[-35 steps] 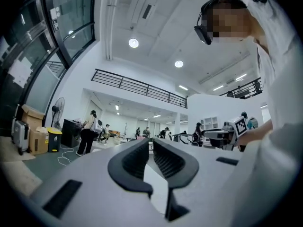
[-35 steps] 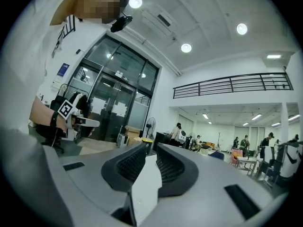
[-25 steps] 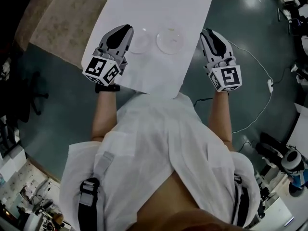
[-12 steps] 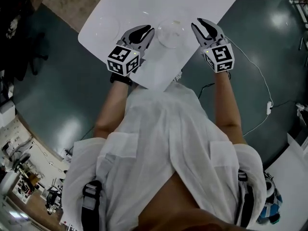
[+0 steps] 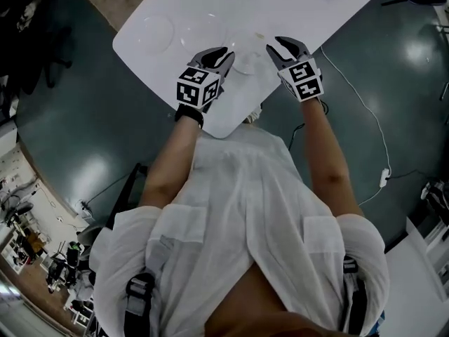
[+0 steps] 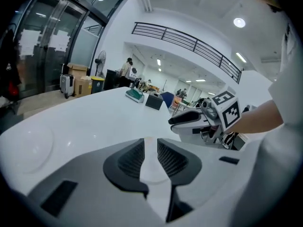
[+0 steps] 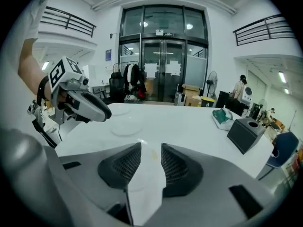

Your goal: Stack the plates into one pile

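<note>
Three clear plates (image 5: 156,30) flat, rims up — row along table (image 5: 302,12).

Probably an open office hall: glass doors (image 7: 163,70), mezzanine railing (image 6: 189,41).

Plates (image 5: 156,30) lie side by side (on the table (image 5: 302,12)).

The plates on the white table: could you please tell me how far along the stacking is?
Done: nothing yet; the nearest plate and the far plate lie apart on the table, unstacked. In hand: nothing is held; the left gripper and the right gripper flank the nearest plate, their empty jaws apart after just opening. Left: grasp each plate and pile them all.
</note>
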